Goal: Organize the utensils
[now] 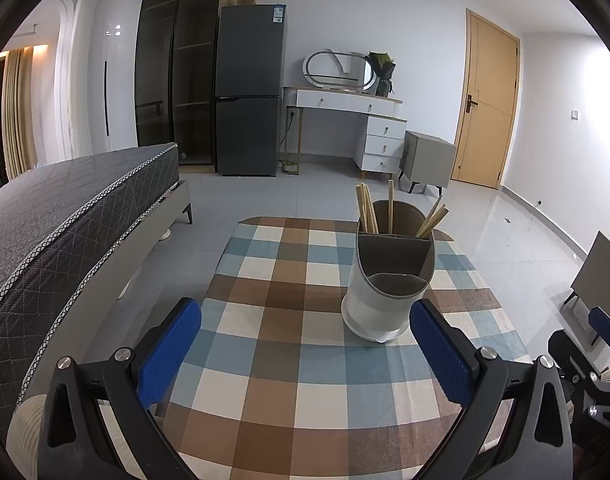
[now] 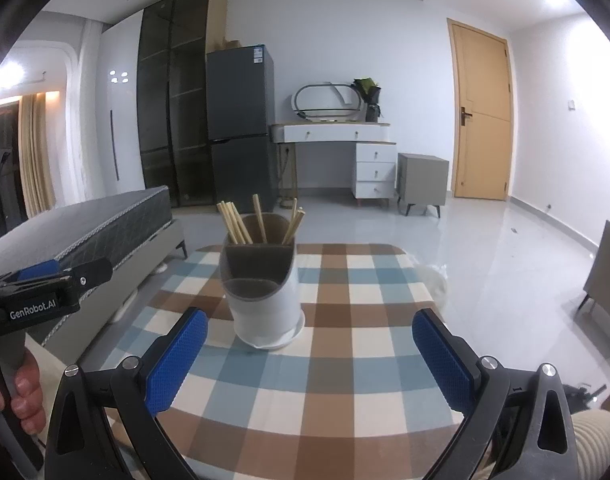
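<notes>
Left wrist view: left gripper (image 1: 305,344) is held with jaws spread wide, empty, above the checkered tablecloth (image 1: 289,380). Utensil holder (image 1: 385,280) stands upright just ahead, right of centre; chopsticks (image 1: 367,210) are seen in its rear compartment.

Right wrist view: right gripper (image 2: 309,354) likewise spread, empty. Holder stands left of centre.

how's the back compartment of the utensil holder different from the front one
The back compartment of the utensil holder holds wooden chopsticks leaning apart against its walls; the front compartment looks empty. The back compartment's rim stands taller, the front one's sits lowest, so the holder steps down toward the cameras. Both share a grey-brown lining inside the one white body on the checked tablecloth. Both tongs are open and hold nothing.
</notes>
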